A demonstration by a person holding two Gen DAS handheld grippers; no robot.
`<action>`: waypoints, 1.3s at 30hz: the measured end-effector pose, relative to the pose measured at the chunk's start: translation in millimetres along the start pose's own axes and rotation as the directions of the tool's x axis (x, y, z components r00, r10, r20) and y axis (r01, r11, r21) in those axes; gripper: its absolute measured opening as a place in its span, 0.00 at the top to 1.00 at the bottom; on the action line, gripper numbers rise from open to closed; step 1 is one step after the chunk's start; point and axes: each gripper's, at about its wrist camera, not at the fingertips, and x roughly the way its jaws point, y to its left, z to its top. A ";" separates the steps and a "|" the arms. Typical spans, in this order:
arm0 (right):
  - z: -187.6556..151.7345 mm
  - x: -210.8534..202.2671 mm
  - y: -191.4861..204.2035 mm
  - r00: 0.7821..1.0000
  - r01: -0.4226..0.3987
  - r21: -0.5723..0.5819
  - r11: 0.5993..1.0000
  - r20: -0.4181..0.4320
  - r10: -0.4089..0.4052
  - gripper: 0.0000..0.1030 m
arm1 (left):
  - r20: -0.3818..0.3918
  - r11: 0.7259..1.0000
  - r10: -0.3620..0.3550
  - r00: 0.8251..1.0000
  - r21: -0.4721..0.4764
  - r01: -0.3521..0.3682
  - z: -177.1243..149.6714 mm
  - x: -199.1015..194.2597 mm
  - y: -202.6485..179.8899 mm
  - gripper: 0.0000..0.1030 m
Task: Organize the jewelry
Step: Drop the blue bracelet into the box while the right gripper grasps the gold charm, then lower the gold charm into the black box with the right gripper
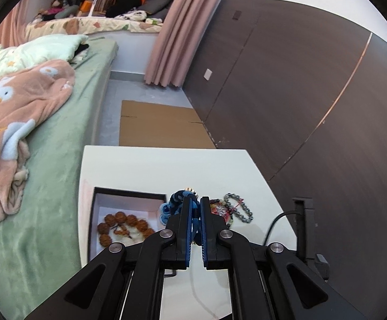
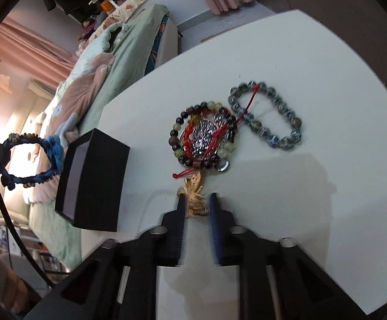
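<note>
The left gripper (image 1: 196, 213) pinches the blue braided bracelet (image 1: 178, 200), which hangs just beyond its fingertips, beside the black box (image 1: 129, 195) holding brown beads (image 1: 125, 225). Its thin hold could slip, dropping the bracelet outside the rim. The right gripper (image 2: 197, 202) has its fingers spread around a straw-coloured tassel (image 2: 194, 204); whether they touch it is blurred. Closing there could drag the tangled bead cluster (image 2: 204, 136) and the grey bead bracelet (image 2: 265, 118) ahead.

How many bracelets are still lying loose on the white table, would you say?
2: a grey bead bracelet on the right, and a mixed-bead bracelet beside it atop a tangled pile that may hide more.
</note>
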 end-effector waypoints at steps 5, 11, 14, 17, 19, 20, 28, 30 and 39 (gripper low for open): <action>0.6 -7.8 -2.4 0.999 -0.034 0.015 0.999 0.035 0.033 0.87 | -0.005 1.000 0.019 1.000 -0.013 -0.019 0.2 0.5 8.8 0.95; 3.0 -28.0 -4.0 0.980 -0.180 0.036 0.983 0.090 0.176 0.87 | -0.001 0.999 0.037 0.999 -0.015 -0.037 1.8 -1.9 17.1 0.95; 2.8 -34.7 1.2 0.964 -0.243 0.027 0.970 0.117 0.239 0.87 | -0.008 0.999 0.040 0.999 -0.034 -0.040 1.0 -0.9 25.0 0.92; 3.6 -35.4 8.4 0.953 -0.278 0.016 0.960 0.128 0.274 0.87 | -0.031 0.994 0.042 0.999 -0.098 -0.045 3.0 0.6 39.4 0.90; 2.7 -34.2 16.0 0.946 -0.298 0.001 0.955 0.133 0.295 0.87 | -0.030 0.989 0.044 0.999 -0.138 -0.048 5.1 -2.0 48.2 0.70; 2.7 -32.8 20.2 0.943 -0.308 -0.006 0.951 0.134 0.306 0.87 | -0.021 0.988 0.048 0.999 -0.147 -0.051 5.6 -4.6 50.3 0.46; 6.3 -33.3 50.2 0.909 -0.372 -0.077 0.925 0.171 0.380 0.87 | 0.086 0.984 0.079 0.993 -0.164 -0.064 6.7 -31.8 61.3 0.15; 7.4 -30.0 60.2 0.900 -0.390 -0.095 0.916 0.170 0.400 0.87 | 0.075 0.983 0.079 0.994 -0.172 -0.065 5.8 -29.4 63.7 0.15; 14.3 -16.9 103.8 0.874 -0.443 -0.161 0.882 0.139 0.465 0.64 | 0.099 0.982 0.052 0.994 -0.187 -0.033 5.9 -32.5 70.1 0.15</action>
